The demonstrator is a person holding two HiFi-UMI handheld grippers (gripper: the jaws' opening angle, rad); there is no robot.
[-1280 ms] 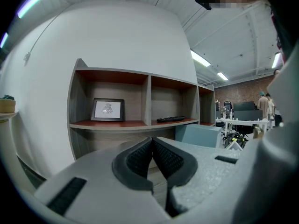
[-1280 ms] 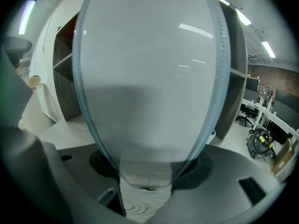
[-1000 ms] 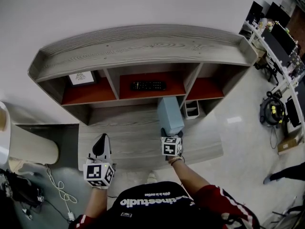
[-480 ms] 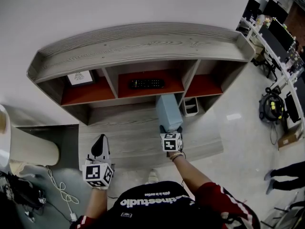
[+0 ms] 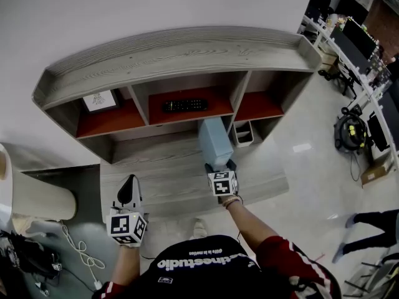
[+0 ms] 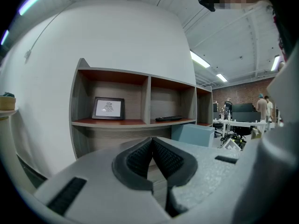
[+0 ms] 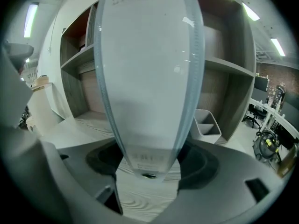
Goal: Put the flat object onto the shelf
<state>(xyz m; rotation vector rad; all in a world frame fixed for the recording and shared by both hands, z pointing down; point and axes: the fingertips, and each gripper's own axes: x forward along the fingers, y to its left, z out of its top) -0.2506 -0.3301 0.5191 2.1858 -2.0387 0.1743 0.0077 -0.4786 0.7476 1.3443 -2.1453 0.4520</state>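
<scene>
Pale blue file box (image 5: 215,143) upright on the low ledge in front of the shelf (image 5: 174,58), below the divider between middle and right compartments. Long axis vertical, narrow spine toward the right gripper (image 5: 218,166). Right jaws just opened wide, box between them, pads apparently clear of its sides. Well left of the box, left gripper (image 5: 129,184), jaws closed together, nothing held.

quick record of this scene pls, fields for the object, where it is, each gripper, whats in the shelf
object: light blue file box, standing on end
location: apparently on the shelf unit's lower ledge
right gripper: jaws have just been opening, box between them
left gripper: shut, empty
compartments: framed picture left, remote middle
</scene>
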